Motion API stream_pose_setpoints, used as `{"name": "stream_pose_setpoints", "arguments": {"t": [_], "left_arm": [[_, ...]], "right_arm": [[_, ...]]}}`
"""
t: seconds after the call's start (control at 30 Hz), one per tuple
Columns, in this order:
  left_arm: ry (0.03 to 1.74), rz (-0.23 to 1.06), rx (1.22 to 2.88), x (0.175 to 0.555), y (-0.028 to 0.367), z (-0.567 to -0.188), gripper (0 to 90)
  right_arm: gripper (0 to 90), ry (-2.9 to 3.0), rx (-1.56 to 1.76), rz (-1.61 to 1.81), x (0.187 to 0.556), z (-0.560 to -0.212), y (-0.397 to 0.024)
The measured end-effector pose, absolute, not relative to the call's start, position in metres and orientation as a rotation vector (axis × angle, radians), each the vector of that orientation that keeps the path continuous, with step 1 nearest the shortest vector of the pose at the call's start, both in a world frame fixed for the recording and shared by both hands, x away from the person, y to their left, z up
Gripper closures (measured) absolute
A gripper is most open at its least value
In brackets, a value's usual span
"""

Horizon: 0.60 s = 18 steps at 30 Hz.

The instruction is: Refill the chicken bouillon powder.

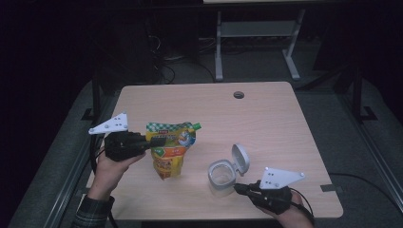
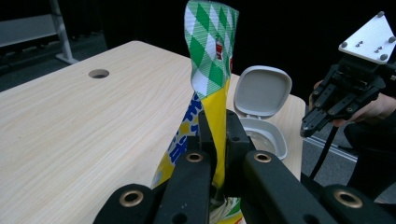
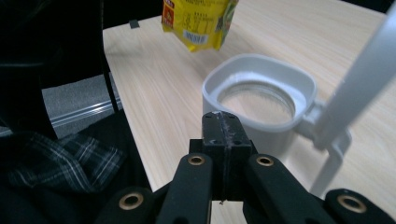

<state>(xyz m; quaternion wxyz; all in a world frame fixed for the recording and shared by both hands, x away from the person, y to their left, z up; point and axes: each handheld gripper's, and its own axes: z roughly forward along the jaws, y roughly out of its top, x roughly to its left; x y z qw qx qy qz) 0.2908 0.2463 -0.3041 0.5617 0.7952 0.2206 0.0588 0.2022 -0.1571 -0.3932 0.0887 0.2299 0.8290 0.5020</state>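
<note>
A yellow refill pouch (image 1: 171,149) with a green checked top and a green spout cap (image 1: 196,126) is held over the left half of the table. My left gripper (image 1: 142,142) is shut on its side edge; in the left gripper view the jaws (image 2: 218,135) pinch the pouch (image 2: 210,51) flat between them. A small clear container (image 1: 222,176) with a white rim stands at the front right, its hinged lid (image 1: 241,159) flipped up. My right gripper (image 1: 240,188) is shut and empty just in front of the container (image 3: 261,93), its tips (image 3: 222,126) short of the wall.
The light wooden table (image 1: 266,123) has a round cable hole (image 1: 238,95) at the back. A plaid sleeve (image 3: 60,158) lies below the table's front edge. A grey desk frame (image 1: 256,42) stands on the dark floor behind.
</note>
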Motion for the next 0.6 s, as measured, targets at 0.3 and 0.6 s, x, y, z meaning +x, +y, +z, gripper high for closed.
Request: {"name": "stream_pose_setpoints", "arguments": {"t": [0.3, 0.6], "left_arm": [[0.513, 0.132, 1.88, 0.285, 0.245, -0.297, 90.0], [0.512, 0.111, 1.882, 0.279, 0.245, -0.286, 90.0]], "right_arm": [[90.0, 2.462, 0.662, 1.507, 0.212, -0.384, -0.13], [90.0, 2.468, 0.644, 1.501, 0.221, -0.381, -0.101]]}}
